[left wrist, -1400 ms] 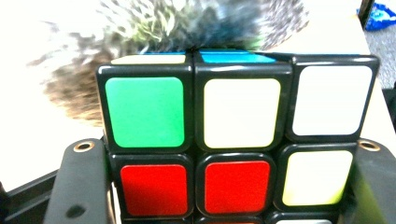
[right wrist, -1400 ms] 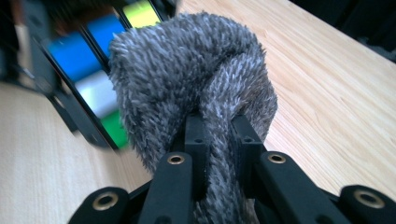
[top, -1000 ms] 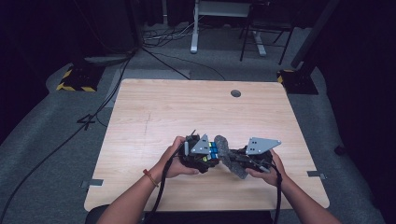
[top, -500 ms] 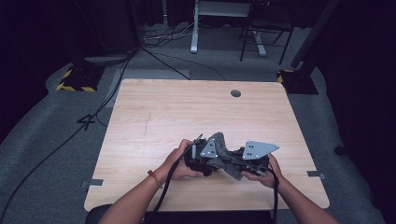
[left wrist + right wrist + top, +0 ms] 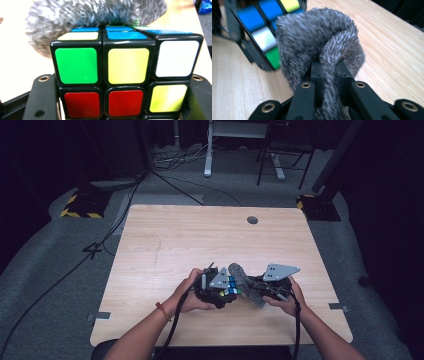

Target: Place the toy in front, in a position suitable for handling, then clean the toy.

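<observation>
Moved in since a second ago: both hands drawn closer together over the near middle of the table (image 5: 165, 235), grey cloth now brought up against the cube rather than held apart from it.

Pale wooden table, bare across its far half apart from a small round dark grommet (image 5: 252, 220) near the far edge. Dark floor beyond, with cables (image 5: 175, 180) trailing toward a white stand (image 5: 208, 150).

Left hand (image 5: 186, 292) wrapped round the left tool (image 5: 226, 289), jaws pressed onto the two sides of a colour cube (image 5: 125, 75), which sits just above the table's near middle. Green, yellow and white stickers in the cube's upper row toward the left gripper view's camera, red, red and yellow below.

Right hand (image 5: 286, 300) gripping the right tool (image 5: 329, 67), jaws pinched tight on a fold of fuzzy grey cloth (image 5: 319, 40). Cloth bunched and bulging beyond the jaws, lying against the cube's top face, blue and white stickers showing just beside it in the right gripper view.
</observation>
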A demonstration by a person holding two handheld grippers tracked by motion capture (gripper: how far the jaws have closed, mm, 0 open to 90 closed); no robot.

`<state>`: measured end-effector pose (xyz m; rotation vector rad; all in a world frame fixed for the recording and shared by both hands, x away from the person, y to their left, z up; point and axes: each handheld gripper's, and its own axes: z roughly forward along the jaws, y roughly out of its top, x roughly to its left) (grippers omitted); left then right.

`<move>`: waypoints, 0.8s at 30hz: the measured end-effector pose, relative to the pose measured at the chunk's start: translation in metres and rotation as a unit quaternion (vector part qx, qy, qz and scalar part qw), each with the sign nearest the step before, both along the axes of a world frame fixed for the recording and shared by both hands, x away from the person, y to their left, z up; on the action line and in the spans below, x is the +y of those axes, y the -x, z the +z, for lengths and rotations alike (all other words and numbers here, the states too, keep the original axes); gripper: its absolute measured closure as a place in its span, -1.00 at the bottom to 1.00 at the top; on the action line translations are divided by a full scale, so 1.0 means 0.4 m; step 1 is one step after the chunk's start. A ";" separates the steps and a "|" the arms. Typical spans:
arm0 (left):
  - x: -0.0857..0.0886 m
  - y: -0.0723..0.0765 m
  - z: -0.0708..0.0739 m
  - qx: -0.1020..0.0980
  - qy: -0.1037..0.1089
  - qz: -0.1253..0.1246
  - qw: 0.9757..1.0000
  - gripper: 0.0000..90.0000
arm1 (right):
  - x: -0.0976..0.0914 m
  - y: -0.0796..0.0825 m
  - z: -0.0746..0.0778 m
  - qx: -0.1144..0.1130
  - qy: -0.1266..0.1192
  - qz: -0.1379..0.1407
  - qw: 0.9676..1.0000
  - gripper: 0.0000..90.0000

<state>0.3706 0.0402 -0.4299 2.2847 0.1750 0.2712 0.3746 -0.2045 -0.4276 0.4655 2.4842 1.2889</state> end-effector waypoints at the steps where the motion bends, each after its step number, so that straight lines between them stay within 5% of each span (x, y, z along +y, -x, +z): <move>1: 0.003 0.000 0.003 0.001 0.006 0.000 1.000 -0.26 | 0.001 -0.002 -0.003 0.003 0.000 0.001 1.000 0.78; 6: 0.010 0.000 0.011 -0.002 0.015 0.001 1.000 -0.26 | 0.006 -0.004 -0.011 0.014 0.004 0.006 1.000 0.78; 12: 0.005 0.002 0.005 -0.004 0.014 -0.009 1.000 -0.26 | 0.007 0.003 -0.010 0.027 -0.029 0.030 0.999 0.78; 24: 0.002 0.000 -0.001 -0.002 0.007 -0.011 1.000 -0.28 | 0.005 0.014 -0.003 0.020 -0.045 0.036 0.998 0.79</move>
